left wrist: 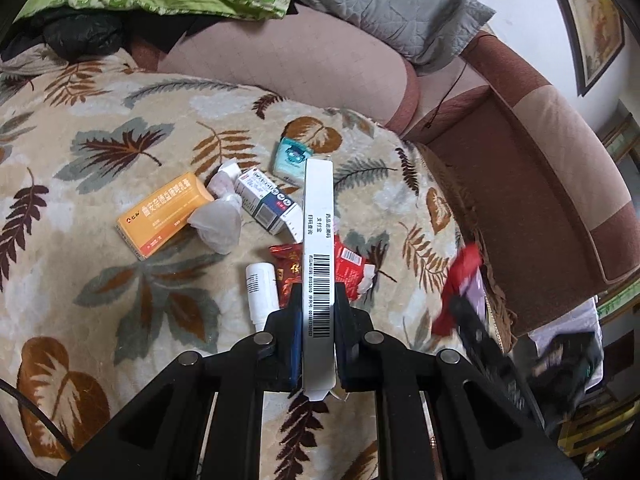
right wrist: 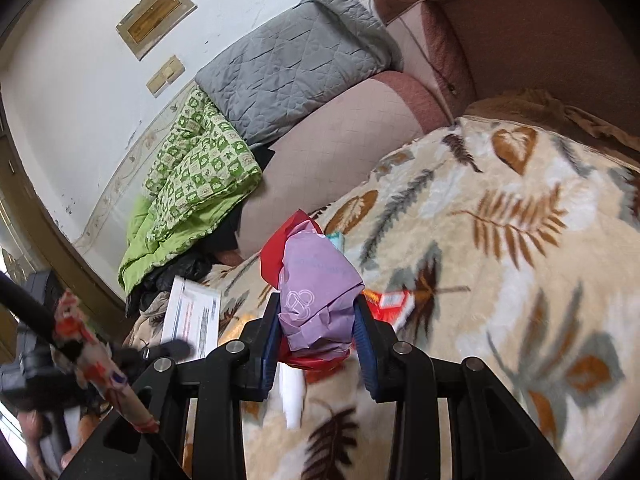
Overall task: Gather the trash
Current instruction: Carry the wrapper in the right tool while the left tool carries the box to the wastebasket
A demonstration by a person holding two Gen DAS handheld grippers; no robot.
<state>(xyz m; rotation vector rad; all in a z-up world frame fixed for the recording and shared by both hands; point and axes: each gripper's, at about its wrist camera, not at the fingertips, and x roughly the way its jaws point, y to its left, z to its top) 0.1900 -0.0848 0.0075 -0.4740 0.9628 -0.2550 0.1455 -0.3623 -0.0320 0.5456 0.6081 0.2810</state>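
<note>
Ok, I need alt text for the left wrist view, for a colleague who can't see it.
The left claw is shut on a slim white barcoded box held edge-up above a leaf-patterned blanket. Below lie an orange box, crumpled tissue, a white bottle and a red wrapper.

Leaf-print blanket, orange box, white bottle, tissue

On the blanket, the orange box lies left of the tissue; the bottle lies nearer, the teal pack farther, pillow behind.
</note>
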